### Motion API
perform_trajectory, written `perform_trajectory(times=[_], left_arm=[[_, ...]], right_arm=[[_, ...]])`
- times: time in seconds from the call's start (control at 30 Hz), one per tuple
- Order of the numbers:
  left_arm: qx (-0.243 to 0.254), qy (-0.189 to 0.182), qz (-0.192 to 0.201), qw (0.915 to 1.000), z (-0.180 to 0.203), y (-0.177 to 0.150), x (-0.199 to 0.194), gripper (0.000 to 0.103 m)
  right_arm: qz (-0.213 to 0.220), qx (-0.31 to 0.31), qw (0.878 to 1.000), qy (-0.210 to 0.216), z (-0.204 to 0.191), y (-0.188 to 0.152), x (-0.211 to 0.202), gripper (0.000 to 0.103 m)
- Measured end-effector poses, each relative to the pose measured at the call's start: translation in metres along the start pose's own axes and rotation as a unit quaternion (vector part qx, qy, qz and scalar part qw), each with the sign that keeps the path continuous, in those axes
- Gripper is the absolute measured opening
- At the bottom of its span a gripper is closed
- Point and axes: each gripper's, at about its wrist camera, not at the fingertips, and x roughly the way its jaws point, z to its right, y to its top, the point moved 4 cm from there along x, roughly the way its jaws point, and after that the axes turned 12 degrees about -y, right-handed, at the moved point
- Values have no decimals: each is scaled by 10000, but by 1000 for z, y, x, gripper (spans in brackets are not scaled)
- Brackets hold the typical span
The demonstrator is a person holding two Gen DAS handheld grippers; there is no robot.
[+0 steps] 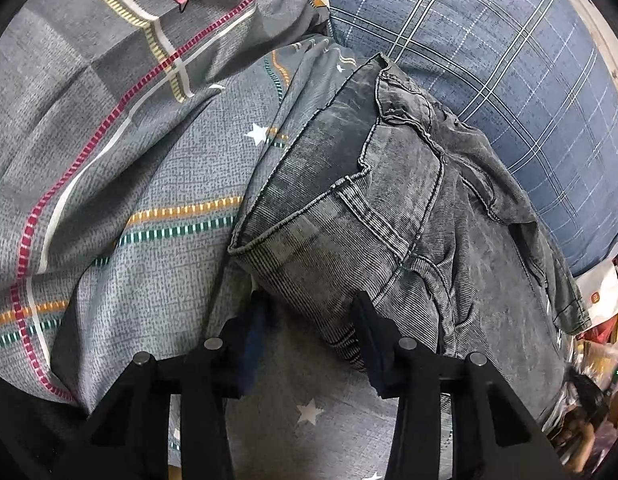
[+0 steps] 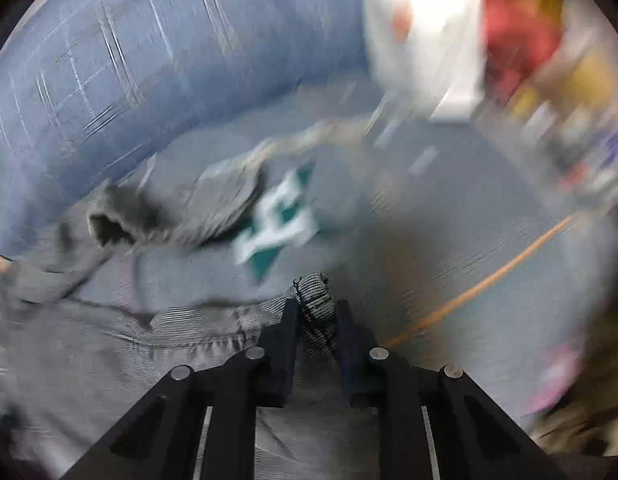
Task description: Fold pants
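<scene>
Grey washed jeans lie partly folded on a bed, with a thick rounded fold pointing at me in the left wrist view. My left gripper points down over the near end of that fold. Its fingertips stand on either side of the fold with a wide gap, open, and I see no squeeze. The right wrist view is badly blurred. There my right gripper is shut on a bunched ridge of denim, and the rest of the jeans spread to the left.
The bed has a grey sheet with coloured stripes and stars. A blue checked pillow lies just behind the jeans and shows at upper left in the right wrist view. Blurred clutter stands past the bed's edge.
</scene>
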Motion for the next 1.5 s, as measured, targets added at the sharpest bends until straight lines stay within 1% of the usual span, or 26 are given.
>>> perform_trajectory(times=[0.07,0.13,0.17,0.27,0.37,0.43,0.47,0.5,0.53,0.57,0.6,0.63,0.67,0.7,0.77,0.87,0.93,1.0,1.03,1.07,1.1,1.2,1.27,1.3,1.33,1.5], left_arm=[[105,37,34,9999,2,-2,0,49],[231,113,72,9996,6,-2,2,53],[267,131,63,9995,7,-3,2,55],[423,92,27,9991,12,-7,-8,55],[708,126,416,9965,21,-3,-29,55],[987,88,683,9927,34,0,-41,58],[1125,121,756,9907,39,0,-43,64],[1309,153,782,9882,45,1,-40,69],[1384,180,732,9875,46,1,-35,78],[1444,376,538,9873,44,-1,-19,83],[1532,648,152,9859,40,-3,1,83],[1633,898,-385,9817,34,-8,22,83],[1770,1025,-528,9774,32,-12,29,85],[2014,1043,-139,9738,39,-12,18,85],[2020,904,-21,9752,46,-10,8,85],[2038,671,232,9764,57,-2,-5,85],[2227,724,290,9718,62,0,-10,85],[2377,804,293,9676,63,1,-12,85],[2412,884,300,9660,61,4,-12,85],[2421,940,315,9652,59,5,-11,85],[2415,1019,337,9644,56,9,-12,85],[2343,1105,529,9644,54,25,-15,85],[2389,1074,635,9630,60,35,-13,85],[2455,1067,614,9615,66,41,-8,85],[2522,1077,551,9601,72,45,-2,85],[2534,630,361,9646,93,60,20,85]], right_arm=[[82,-80,9994,-319,-5,-8,0,21],[-406,-653,9940,-776,-16,-22,33,50],[-552,-707,9923,-850,-18,-31,44,53],[46,-14,9988,-496,0,-31,14,56],[656,290,9969,-315,15,-37,-31,57],[829,175,9964,81,9,-48,-52,66],[737,75,9970,230,2,-54,-52,70],[397,-95,9982,447,-7,-63,-41,82],[-337,-327,9963,725,-17,-76,-16,87],[-914,-341,9914,870,-19,-87,5,85],[-1059,-265,9909,792,-18,-91,13,80],[-724,-262,9950,642,-15,-82,2,76],[-397,-281,9969,620,-16,-71,-15,75],[-76,-299,9972,688,-18,-61,-30,75],[707,-640,9924,782,-31,-39,-64,75],[1671,-1731,9699,360,-74,-3,-77,76],[1727,-2437,9544,27,-104,12,-57,75],[1446,-3091,9400,60,-129,26,-18,72],[1174,-3272,9375,178,-136,30,-3,44],[753,-3233,9426,362,-140,35,11,14],[584,-2983,9507,623,-138,49,15,7],[418,-1620,9763,1371,-108,110,20,7],[7,-333,9893,1422,-80,144,51,18],[-578,272,9910,1180,-66,152,83,56],[-823,418,9902,1047,-62,150,97,76],[7,798,9950,599,-22,132,88,76]])
